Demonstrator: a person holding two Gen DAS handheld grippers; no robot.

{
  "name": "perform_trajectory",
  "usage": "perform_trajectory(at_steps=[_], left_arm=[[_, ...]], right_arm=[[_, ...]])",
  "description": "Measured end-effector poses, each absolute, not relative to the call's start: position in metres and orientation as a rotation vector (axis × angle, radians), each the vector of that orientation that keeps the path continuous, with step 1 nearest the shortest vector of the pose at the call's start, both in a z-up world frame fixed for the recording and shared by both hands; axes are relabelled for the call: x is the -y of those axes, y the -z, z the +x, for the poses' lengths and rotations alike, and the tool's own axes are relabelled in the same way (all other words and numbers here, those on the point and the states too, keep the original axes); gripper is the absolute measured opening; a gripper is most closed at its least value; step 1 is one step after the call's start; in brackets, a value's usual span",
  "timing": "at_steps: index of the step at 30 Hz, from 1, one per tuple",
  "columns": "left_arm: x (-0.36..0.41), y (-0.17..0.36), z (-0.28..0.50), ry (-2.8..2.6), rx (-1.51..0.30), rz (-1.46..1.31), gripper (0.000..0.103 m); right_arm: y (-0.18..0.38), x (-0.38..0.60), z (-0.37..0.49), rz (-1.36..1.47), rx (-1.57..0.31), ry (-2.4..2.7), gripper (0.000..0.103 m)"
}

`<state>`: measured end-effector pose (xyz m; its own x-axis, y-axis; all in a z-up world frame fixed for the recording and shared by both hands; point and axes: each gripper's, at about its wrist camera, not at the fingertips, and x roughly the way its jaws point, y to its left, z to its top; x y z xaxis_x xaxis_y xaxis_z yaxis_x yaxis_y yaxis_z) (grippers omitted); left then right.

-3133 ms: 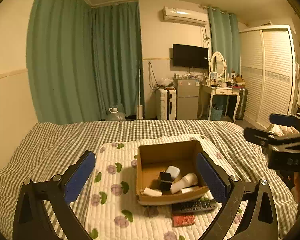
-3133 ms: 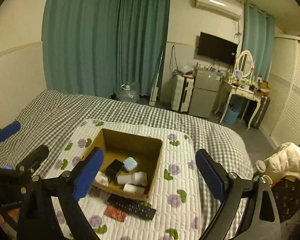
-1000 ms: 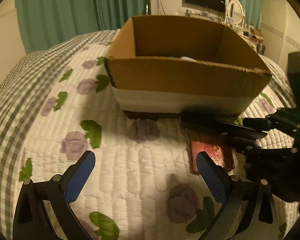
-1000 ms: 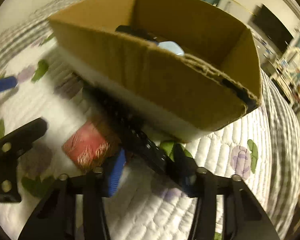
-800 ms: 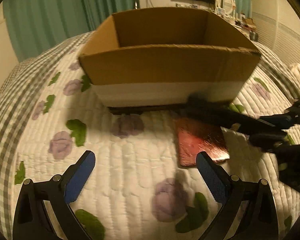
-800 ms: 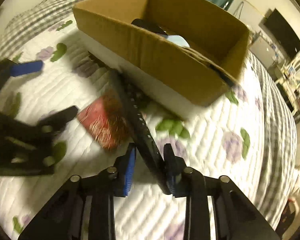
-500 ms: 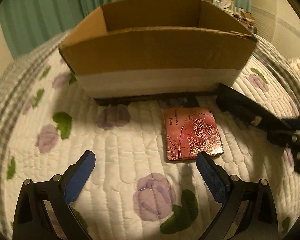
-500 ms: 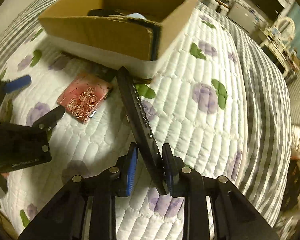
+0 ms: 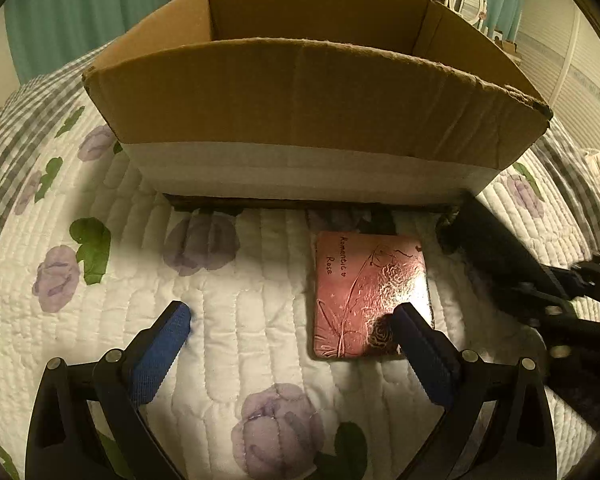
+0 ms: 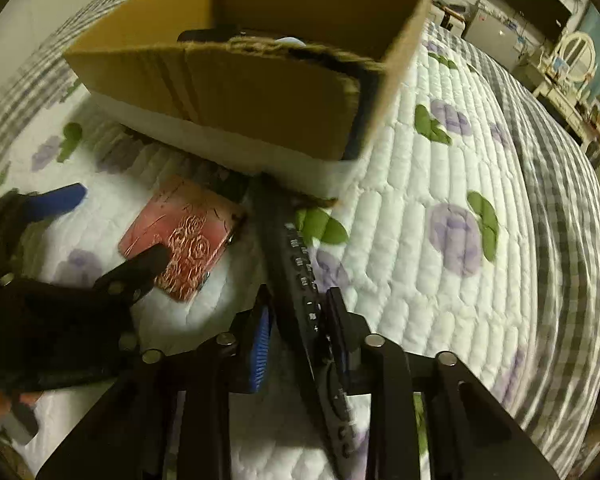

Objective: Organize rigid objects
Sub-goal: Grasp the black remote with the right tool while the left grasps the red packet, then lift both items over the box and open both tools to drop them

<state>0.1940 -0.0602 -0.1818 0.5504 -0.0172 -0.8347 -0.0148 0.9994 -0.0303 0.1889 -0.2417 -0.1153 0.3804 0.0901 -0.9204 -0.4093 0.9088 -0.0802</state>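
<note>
Left wrist view: the left gripper was recorded with jaws spread wide and nothing between them, low over a quilted floral cover; a red rose-embossed case lay flat on the cover, its near right corner under the right blue pad; a cardboard box stood just behind the case; a black remote control was seen at right, its far end near the box's corner. Right wrist view: the right gripper was found clamped on the remote control, which pointed toward the box; the case lay just left of the remote; box contents were mostly hidden.
</note>
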Motion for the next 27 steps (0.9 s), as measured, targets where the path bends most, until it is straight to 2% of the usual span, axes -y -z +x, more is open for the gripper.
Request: perform_trajectory(at_steps=[13,15,18,19,20,27], left_arm=[[0.093,0.191,0.214,0.057,-1.023,-0.04,0.102],[0.105,0.195,0.215,0.032,-1.016,0.047,0.102],[0.116,0.198,0.219,0.069,-1.01,0.08,0.087],[0.118,0.198,0.219,0.088,-1.008,0.074,0.075],[0.118,0.197,0.219,0.097,-1.005,0.072,0.071],[0.111,0.185,0.209,0.116,-0.988,0.069,0.07]], right_arm=[[0.1,0.275,0.205,-0.284,-1.164,-0.232,0.02],[0.102,0.274,0.198,-0.28,-1.169,-0.234,0.019],[0.108,0.272,0.201,-0.281,-1.176,-0.233,0.019],[0.109,0.273,0.2,-0.283,-1.177,-0.233,0.019],[0.109,0.274,0.199,-0.281,-1.179,-0.234,0.019],[0.099,0.275,0.191,-0.28,-1.171,-0.231,0.019]])
